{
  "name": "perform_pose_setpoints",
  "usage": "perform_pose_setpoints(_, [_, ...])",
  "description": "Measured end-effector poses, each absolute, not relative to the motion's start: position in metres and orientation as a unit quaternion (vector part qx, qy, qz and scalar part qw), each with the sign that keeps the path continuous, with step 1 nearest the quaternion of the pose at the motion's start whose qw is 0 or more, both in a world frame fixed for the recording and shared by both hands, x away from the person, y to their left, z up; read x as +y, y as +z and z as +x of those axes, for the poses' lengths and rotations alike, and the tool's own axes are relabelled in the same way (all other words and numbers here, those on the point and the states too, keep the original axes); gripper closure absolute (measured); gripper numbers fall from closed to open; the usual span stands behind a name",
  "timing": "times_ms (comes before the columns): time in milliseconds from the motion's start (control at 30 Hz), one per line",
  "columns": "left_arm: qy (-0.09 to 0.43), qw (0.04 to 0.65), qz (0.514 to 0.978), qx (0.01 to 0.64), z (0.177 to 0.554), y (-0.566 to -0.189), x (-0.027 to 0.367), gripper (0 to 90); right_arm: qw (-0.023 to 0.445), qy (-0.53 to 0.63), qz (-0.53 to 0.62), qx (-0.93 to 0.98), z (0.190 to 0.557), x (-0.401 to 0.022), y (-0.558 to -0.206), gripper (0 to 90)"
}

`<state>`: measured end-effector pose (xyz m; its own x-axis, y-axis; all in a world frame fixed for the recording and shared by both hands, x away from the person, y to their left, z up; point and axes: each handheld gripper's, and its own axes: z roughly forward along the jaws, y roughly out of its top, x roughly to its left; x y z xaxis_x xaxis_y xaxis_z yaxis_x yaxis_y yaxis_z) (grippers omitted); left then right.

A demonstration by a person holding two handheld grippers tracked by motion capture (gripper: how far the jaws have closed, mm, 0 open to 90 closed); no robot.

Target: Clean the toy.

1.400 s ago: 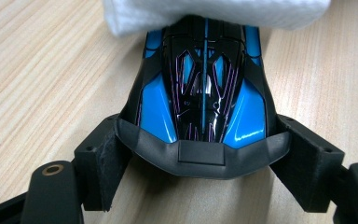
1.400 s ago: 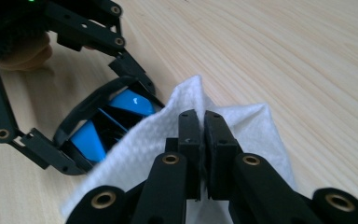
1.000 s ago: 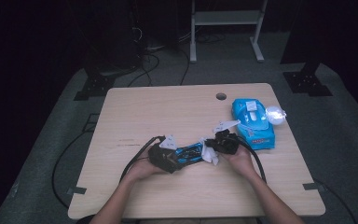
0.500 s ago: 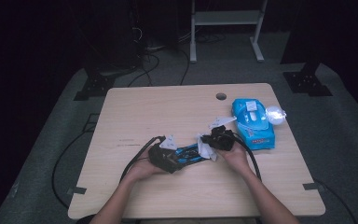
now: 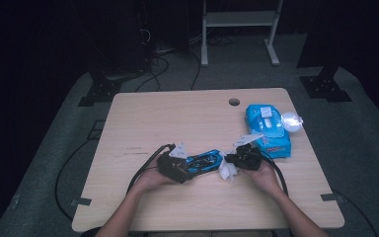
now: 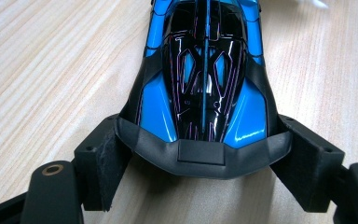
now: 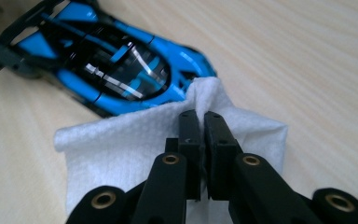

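We grip the car (image 6: 205,88) by its rear end with our left claw (image 6: 200,172), jaws clamped on both sides; it lies near the table's (image 5: 177,113) front edge, nose toward 3 o'clock. Our right claw (image 7: 199,140), jaws nearly together, pinches a white wipe (image 7: 135,144) (touching the car's nose). The wipe pack (image 5: 269,129) sits at 2 o'clock from the car.

Both forearms come in from the near edge of the tabletop (image 5: 143,118) and angle toward each other. The left hand (image 5: 150,178) holds the left tongs (image 6: 204,156) low and level, the jaws clamped on the rear of a blue toy car (image 6: 205,79). The right hand (image 5: 266,173) holds the right tongs (image 7: 199,122) facing them, jaws pinched together on a fold of white wipe (image 7: 135,144), close to the car's other end.
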<state>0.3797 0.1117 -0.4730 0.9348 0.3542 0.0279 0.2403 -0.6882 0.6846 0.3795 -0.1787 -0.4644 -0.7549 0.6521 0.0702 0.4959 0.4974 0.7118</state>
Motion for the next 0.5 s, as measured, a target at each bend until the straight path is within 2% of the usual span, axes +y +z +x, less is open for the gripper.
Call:
perform_pose_setpoints(233, [0.079,0.362,0.914,0.165,0.38,-0.473,0.111,24.0,0.098,0.383,0.33,0.857,0.381,-0.175,-0.459,85.7])
perform_pose_setpoints(367, [0.08,0.36,0.915,0.163,0.38,-0.473,0.111,24.0,0.085,0.403,0.313,0.856,0.384,-0.155,-0.454,85.7])
perform_pose_setpoints(500, [0.081,0.36,0.915,0.163,0.379,-0.473,0.111,24.0,0.095,0.399,0.285,0.866,0.381,-0.142,-0.452,85.6])
